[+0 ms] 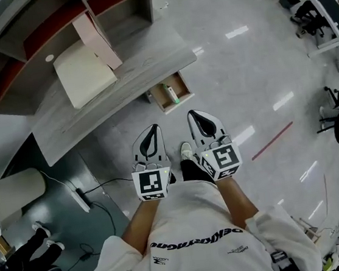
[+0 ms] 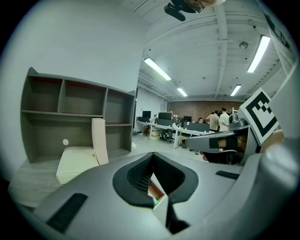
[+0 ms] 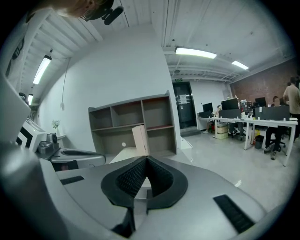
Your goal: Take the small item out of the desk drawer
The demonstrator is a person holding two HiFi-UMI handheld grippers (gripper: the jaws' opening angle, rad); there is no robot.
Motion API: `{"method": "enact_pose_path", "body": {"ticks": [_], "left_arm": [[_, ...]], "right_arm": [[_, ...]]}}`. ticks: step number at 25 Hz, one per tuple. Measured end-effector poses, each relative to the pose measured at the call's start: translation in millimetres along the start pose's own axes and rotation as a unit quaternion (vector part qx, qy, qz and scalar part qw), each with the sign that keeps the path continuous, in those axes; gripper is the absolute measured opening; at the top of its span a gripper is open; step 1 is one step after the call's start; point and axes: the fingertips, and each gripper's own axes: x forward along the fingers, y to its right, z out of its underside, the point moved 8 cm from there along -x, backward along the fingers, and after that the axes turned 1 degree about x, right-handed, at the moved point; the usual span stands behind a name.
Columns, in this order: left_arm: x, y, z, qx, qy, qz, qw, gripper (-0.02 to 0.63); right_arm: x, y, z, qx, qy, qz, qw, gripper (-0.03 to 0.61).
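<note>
Left tongs [image 1: 154, 128] and right tongs [image 1: 192, 114], both pinched shut and empty, point side by side at the open drawer [image 1: 184, 86] ahead, its small item [image 1: 169, 93] exposed for grabbing.

Left gripper [image 2: 152, 154]: jaws are seen closed, tips touching. A shelf [image 2: 77, 117] is shown on a desk [image 2: 23, 183], with a cream box [image 2: 77, 161] and a leaning board [image 2: 99, 140] before it.
</note>
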Motion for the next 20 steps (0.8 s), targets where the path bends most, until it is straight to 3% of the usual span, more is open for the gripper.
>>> {"method": "enact_pose_path", "body": {"ticks": [7,14,20], "left_arm": [[39,4,20,-0.02,-0.015,-0.027,0.9993,0.015],[65,10,71,-0.037,-0.05,-0.032,0.9975,0.015],[90,2,117,-0.053,-0.072,-0.041,0.9952,0.015]], "right_arm": [[38,33,32,0.008,-0.042,-0.017,0.999,0.028],[77,58,85,0.02,-0.086,-0.021,0.996,0.028],[116,73,136,-0.002,-0.123,-0.02,0.992,0.028]]}}
